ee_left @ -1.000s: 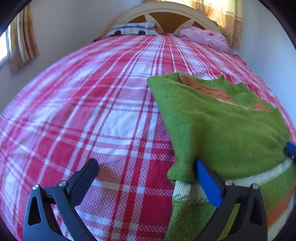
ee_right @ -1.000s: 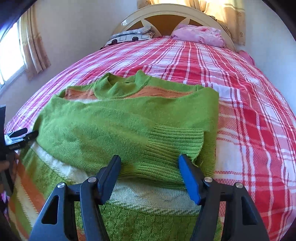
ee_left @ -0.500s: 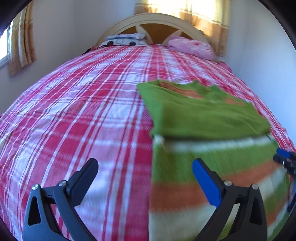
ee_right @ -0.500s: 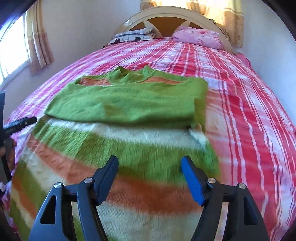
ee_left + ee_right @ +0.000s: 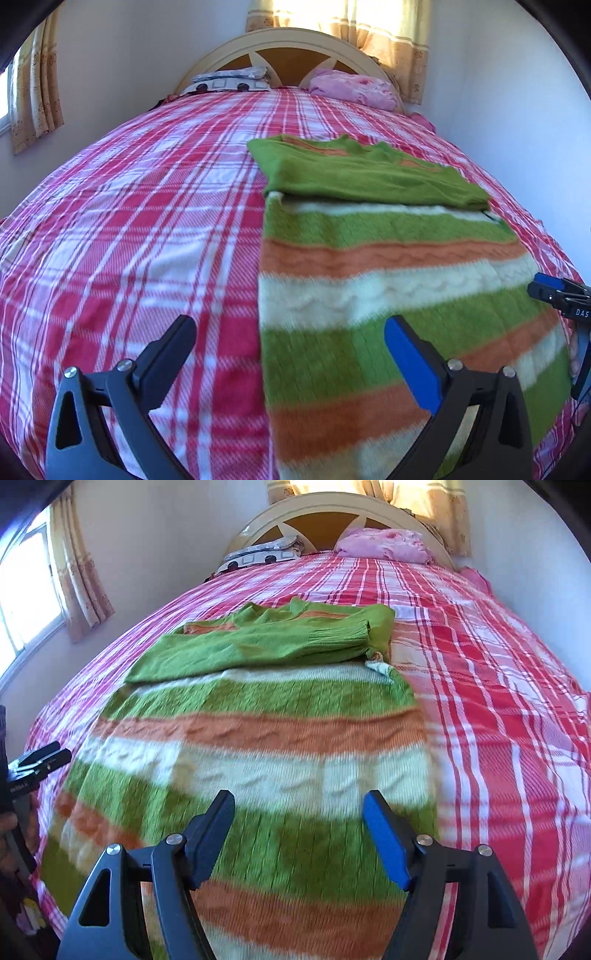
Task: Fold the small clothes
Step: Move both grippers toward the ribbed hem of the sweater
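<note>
Both wide-open, empty, the left hand-held gripper [image 5: 288, 354] and right hand-held gripper [image 5: 299, 830] are retreating toward 6 o'clock from the sweater's [image 5: 258, 746] folded sleeves; hem fold next.

1. The sweater [image 5: 388, 280] is spread flat on the bed [image 5: 147, 221], toward its right side.
2. Its sleeves [image 5: 258, 642] are laid across its far part.
3. Two pillows [image 5: 232, 79] are set behind it, against the headboard [image 5: 295, 48].
</note>
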